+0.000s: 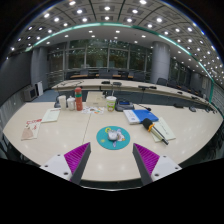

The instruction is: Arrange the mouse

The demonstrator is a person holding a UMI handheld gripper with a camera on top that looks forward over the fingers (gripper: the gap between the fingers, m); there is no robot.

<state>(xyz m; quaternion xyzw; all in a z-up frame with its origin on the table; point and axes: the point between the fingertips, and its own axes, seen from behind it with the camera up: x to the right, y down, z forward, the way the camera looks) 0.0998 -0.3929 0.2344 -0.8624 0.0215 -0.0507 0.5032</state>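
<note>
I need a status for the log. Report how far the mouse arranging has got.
Nothing looks done yet. The gripper is open and empty, held back from the table, with the round teal mat just ahead of its fingers. No mouse can be made out with certainty; a dark object lies by the blue item beyond the mat. Approaching, gripping and placing all remain.

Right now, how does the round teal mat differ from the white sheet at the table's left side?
The teal mat is round with an orange mark; the white sheet is rectangular and plain. The mat lies just ahead of the open jaws; the sheet lies beyond them, leftward. Both lie flat on the table.
</note>
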